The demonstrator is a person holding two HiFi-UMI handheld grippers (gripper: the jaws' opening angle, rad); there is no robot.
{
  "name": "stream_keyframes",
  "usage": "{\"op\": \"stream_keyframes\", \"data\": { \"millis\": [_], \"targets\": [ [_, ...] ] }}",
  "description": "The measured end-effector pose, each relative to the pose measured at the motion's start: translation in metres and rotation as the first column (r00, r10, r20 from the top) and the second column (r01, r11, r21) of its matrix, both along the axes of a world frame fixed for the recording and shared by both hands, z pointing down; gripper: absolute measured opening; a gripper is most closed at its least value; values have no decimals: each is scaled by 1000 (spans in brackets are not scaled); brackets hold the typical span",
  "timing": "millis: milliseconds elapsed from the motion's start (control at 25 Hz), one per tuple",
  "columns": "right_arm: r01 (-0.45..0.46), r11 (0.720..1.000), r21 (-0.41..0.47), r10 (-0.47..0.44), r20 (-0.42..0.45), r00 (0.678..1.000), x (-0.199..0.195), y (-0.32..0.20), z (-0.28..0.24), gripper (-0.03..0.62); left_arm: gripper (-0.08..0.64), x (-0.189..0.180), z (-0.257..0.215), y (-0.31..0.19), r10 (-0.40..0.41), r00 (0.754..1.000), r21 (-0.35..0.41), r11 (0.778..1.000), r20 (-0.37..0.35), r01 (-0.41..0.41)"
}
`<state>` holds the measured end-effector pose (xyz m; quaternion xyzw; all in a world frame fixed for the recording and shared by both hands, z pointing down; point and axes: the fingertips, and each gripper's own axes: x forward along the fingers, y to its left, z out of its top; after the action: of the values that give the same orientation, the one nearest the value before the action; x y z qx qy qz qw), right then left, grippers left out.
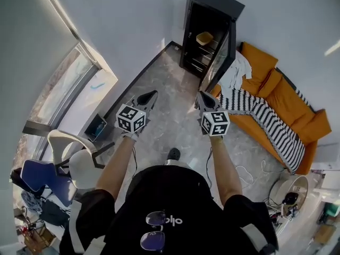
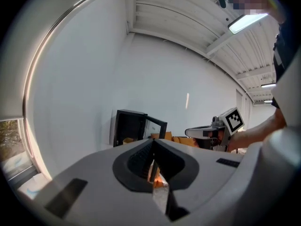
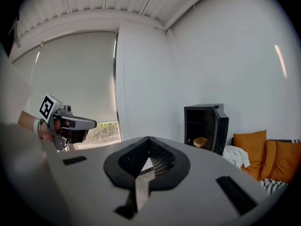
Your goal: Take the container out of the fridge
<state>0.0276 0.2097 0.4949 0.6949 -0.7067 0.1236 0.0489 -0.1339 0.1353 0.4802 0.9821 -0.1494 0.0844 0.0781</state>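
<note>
We cannot see what fills the small yellow container (image 1: 204,37), and the shelves below it in the black fridge (image 1: 211,15) are lost in shadow. It sits on an upper shelf, and the fridge door stands swung open toward the orange sofa (image 1: 289,102). In the left gripper view the container shows only as a yellow sliver inside the cabinet, while the right gripper view shows it more plainly. We count one fridge, one container, one sofa and two grippers, each with one cube of square black-and-white markers (image 1: 130,118). The left gripper (image 1: 152,95) and the right gripper (image 1: 202,96) are held side by side above the pale marbled floor (image 1: 170,116), well short of the fridge. Each one's jaws are pressed together at the tips with nothing between them. A black-and-white striped blanket (image 1: 263,118) and a white cloth (image 1: 237,70) lie on the sofa, whose far end is cut off by the edge of the head view. The short white print (image 1: 172,220) on the person's black shirt is too small and upside down for us to read, and we see no brand on the fridge.
</note>
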Motion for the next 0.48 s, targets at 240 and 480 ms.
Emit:
{"op": "stream_keyframes", "data": {
  "millis": [240, 480],
  "targets": [
    [2, 1000, 1, -2, 4, 1000, 29, -16, 7, 6, 6, 34, 13, -3, 18, 1000, -1, 1000, 24, -18],
    [1, 1000, -7, -1, -2, 1000, 52, -28, 13, 6, 7, 59, 14, -19, 16, 1000, 19, 1000, 16, -16]
  ]
}}
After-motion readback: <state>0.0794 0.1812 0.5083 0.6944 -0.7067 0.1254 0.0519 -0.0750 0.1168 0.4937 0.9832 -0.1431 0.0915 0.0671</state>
